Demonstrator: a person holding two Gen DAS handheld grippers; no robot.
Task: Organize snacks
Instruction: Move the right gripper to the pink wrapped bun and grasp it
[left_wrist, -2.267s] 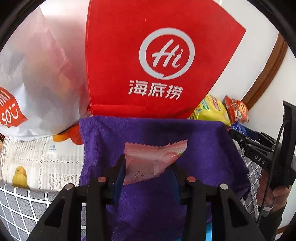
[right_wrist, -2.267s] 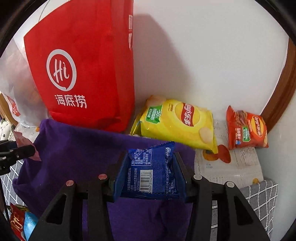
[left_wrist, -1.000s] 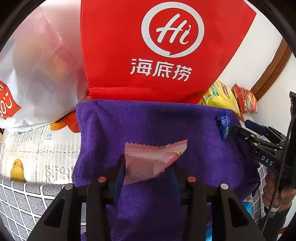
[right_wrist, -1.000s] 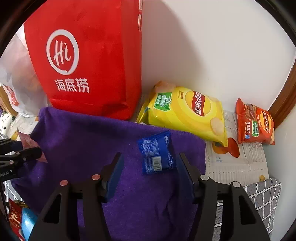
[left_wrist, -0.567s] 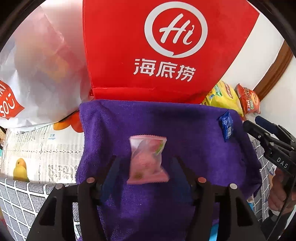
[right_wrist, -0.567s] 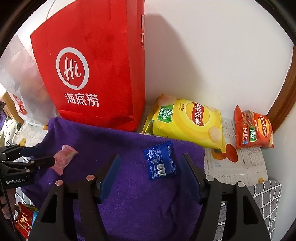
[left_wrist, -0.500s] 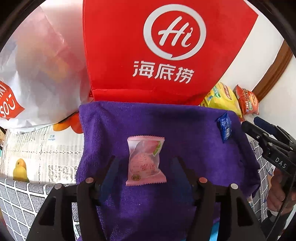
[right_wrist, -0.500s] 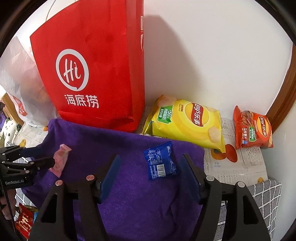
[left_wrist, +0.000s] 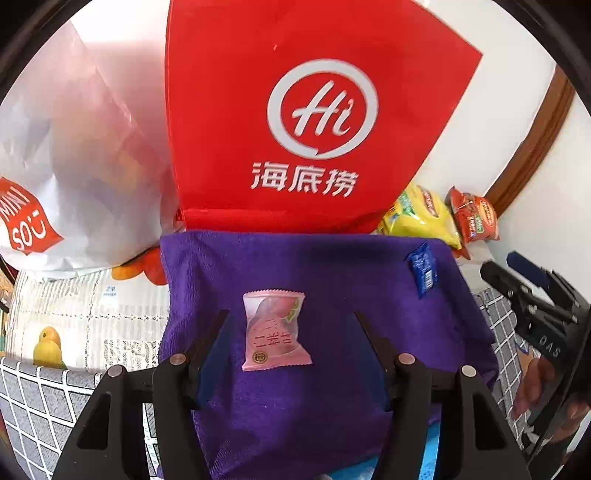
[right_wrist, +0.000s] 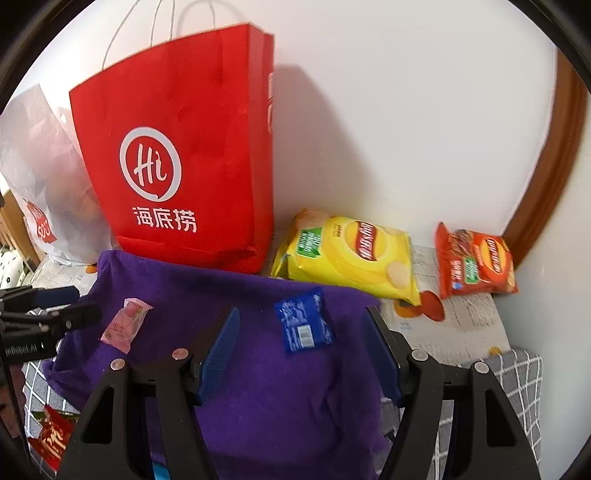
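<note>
Left gripper (left_wrist: 291, 323) hangs above the purple towel (left_wrist: 332, 266), jaws spread apart and pinching nothing. The pink snack packet (left_wrist: 275, 332) lies flat on the towel in the gap between the two jaws, clear of both pads, printed side up. Seen from the right wrist view, that packet (right_wrist: 126, 325) sits near the towel's left edge, just beside the tips of the left gripper.

Right gripper (right_wrist: 301, 334) hangs over the same towel (right_wrist: 258, 369), jaws spread wide, blue pads facing each other with nothing gripped. The blue snack packet (right_wrist: 303, 322) lies on the towel between and just beyond the fingertips, touching neither; barcode faces up. In the left wrist view this blue packet (left_wrist: 423, 267) rests near the towel's far right corner, and the right gripper (left_wrist: 517, 280) shows at the right edge with part of a hand (left_wrist: 535, 380) below it.

Behind the towel stands a red paper bag (right_wrist: 177, 166) with a white "Hi" logo, upright against the wall. A white plastic bag (right_wrist: 44, 177) sits to its left. To its right, a yellow chip bag (right_wrist: 351, 254) lies just beside the towel's back edge, and an orange-red chip bag (right_wrist: 474, 266) sits further right, apart from it. Under everything: a printed white cloth with fruit pictures (left_wrist: 74, 314) on the surface, grey checked fabric (right_wrist: 517, 376) nearer the camera
</note>
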